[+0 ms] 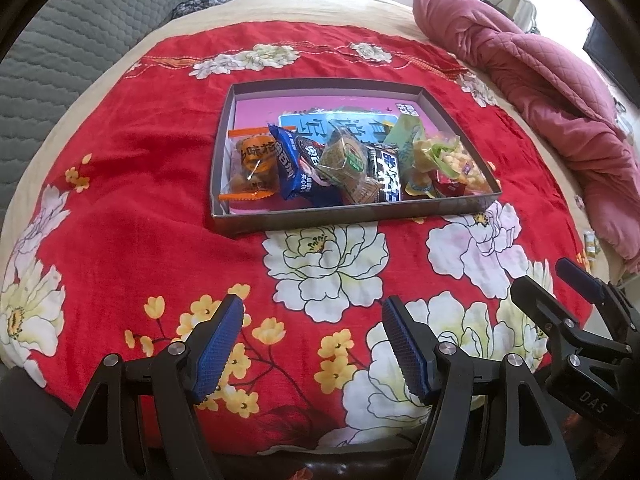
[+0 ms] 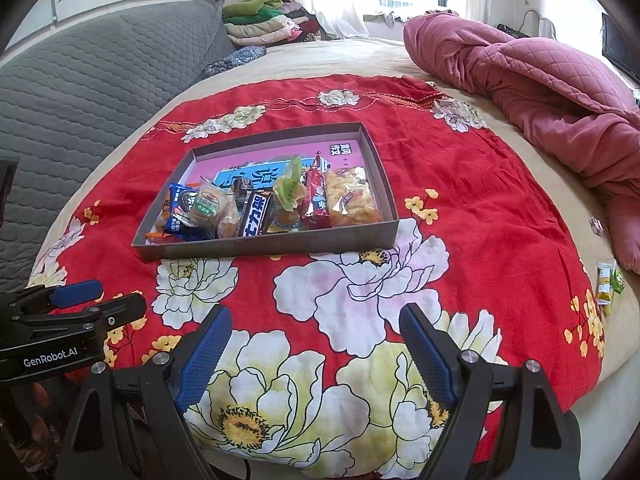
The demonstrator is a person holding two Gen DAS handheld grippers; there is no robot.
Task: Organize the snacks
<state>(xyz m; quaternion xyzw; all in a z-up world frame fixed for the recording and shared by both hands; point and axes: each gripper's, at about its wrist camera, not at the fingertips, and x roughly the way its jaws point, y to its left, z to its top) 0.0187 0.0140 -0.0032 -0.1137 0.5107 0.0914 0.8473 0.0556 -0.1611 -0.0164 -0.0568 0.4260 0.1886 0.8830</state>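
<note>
Ahead of my left gripper (image 1: pixel 312 344) and right gripper (image 2: pixel 316 352), both spread wide and holding nothing, the snacks (image 1: pixel 344 164) lie bunched along the near wall of the tray (image 1: pixel 360 218) on the red cloth (image 1: pixel 140 220).

Red floral cloth (image 2: pixel 460 208), crumpled pink quilt (image 2: pixel 532 76), grey headboard (image 2: pixel 92 80)

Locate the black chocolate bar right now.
The black chocolate bar lies in the shallow box, against its near wall around mid-row, between the beige cake packet and the green wrapper.
</note>
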